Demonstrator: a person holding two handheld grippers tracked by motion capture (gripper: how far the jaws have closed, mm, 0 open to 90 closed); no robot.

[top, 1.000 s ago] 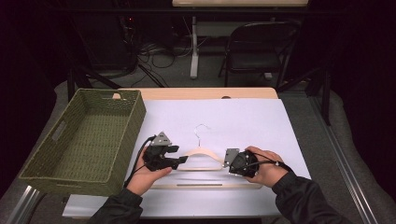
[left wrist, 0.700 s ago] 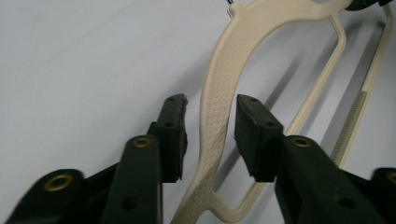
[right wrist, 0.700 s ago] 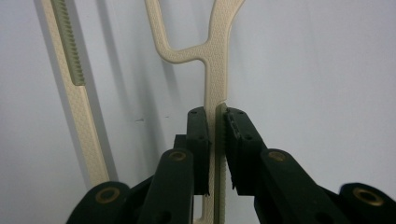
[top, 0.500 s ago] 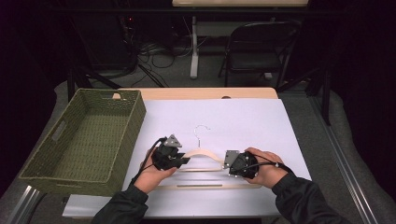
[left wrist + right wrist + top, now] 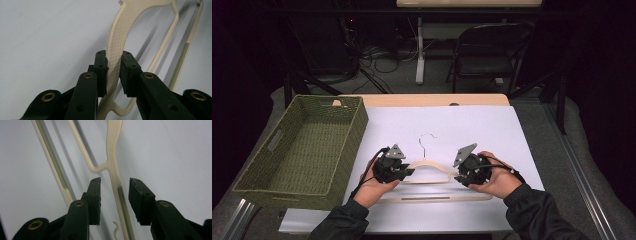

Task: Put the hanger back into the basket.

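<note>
**Left tongs clamp the hanger, right tongs let go**

A green woven basket sits at the table's left edge. Just right of it, the left tongs pinch the cream hanger's left shoulder, pads pressed on it. The hanger lies flat near the table's front edge, hook pointing away. The right tongs have just been opening, straddling the right arm without touching. Bare white table spreads beyond and to the right.

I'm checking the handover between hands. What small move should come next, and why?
Probably draw the right tool clear. Its jaws have just been opening and stand apart from the cream plastic coat hanger between them, while the left tool pinches the hanger's arm, ready to carry it alone.
</note>
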